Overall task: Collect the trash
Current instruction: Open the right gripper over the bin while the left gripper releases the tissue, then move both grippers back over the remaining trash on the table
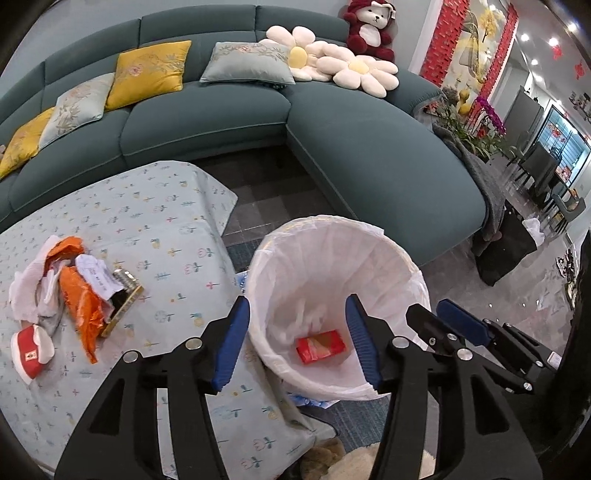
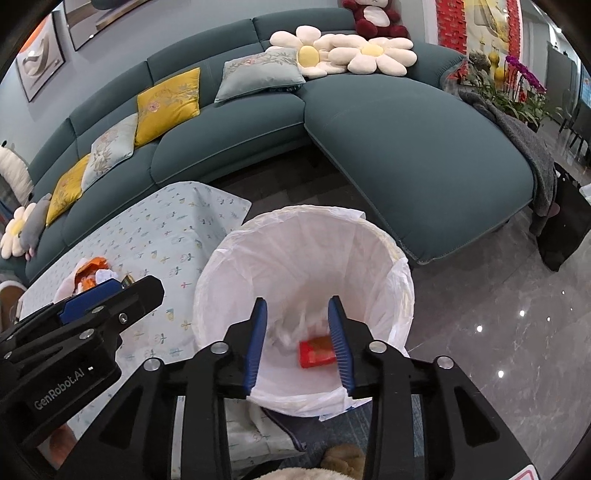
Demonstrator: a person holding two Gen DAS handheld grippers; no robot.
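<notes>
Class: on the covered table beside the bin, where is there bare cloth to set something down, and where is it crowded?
Bare cloth lies on the table between the trash pile and the sofa, and between pile and bin. The pile's corner is crowded, and both grippers hover over the bin.

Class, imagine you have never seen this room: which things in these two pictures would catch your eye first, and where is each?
First, the white-lined trash bin on the floor beside the table, with a red packet lying at its bottom, seen between open blue fingers. Next, the heap of orange and white wrappers on the flowered tablecloth, left of the bin. Behind, the teal sofa carries flower-shaped cushions and a red plush bear.
</notes>
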